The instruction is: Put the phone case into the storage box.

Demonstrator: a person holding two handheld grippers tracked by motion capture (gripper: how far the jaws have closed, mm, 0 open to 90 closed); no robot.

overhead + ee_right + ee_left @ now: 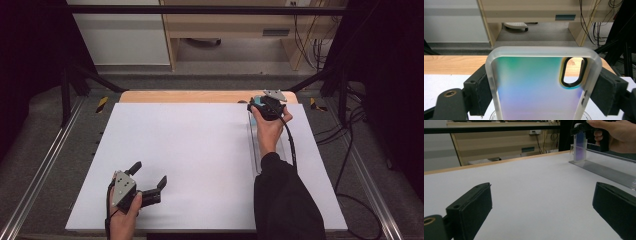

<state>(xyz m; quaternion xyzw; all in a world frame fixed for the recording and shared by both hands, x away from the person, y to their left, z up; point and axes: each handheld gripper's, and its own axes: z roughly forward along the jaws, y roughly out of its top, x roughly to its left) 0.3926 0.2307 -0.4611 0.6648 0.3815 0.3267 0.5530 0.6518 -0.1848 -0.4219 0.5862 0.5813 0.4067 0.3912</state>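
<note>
Right gripper view: right tool clamps phone case by its side edges, above clear rack; light, flexible, slippery; left tool open

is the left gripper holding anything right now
No, in the left gripper view the left gripper has its jaws spread wide over the bare white table, with nothing between them.
</note>
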